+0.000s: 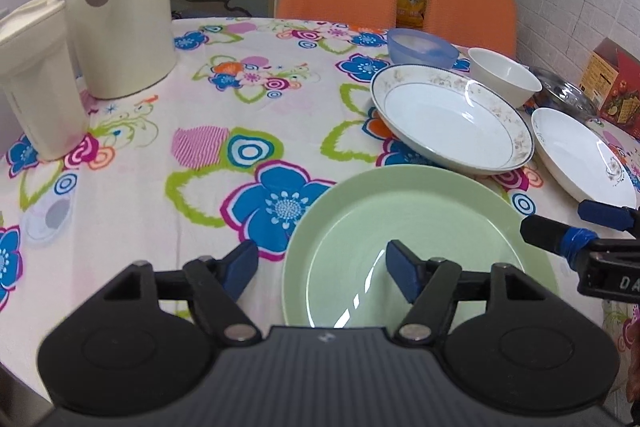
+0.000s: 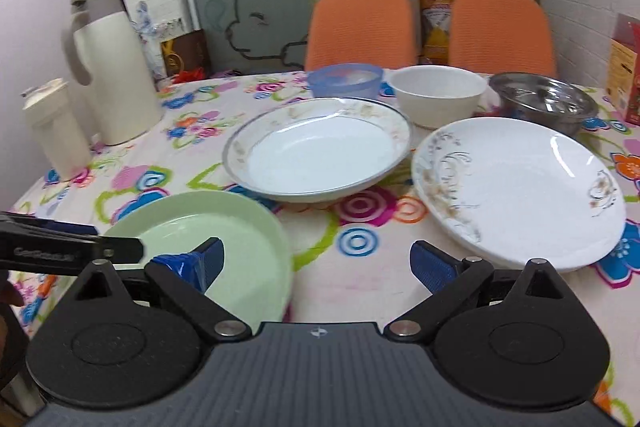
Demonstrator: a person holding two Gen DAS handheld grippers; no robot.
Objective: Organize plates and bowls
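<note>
Fingers of left gripper [image 1: 322,273] and right gripper [image 2: 316,265] spread wide, empty, over green plate [image 1: 400,227] edge.

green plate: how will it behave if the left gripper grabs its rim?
The green plate looks rigid. Its glossy glare streak suggests a slippery rim for the left gripper. Shallow and flat on the tablecloth, it probably slides rather than tips.

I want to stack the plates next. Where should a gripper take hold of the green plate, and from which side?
Grip the green plate by its raised near rim, coming in low from the near side with one finger above and one under the lip. It lies flat, and the left gripper is already open there.
</note>
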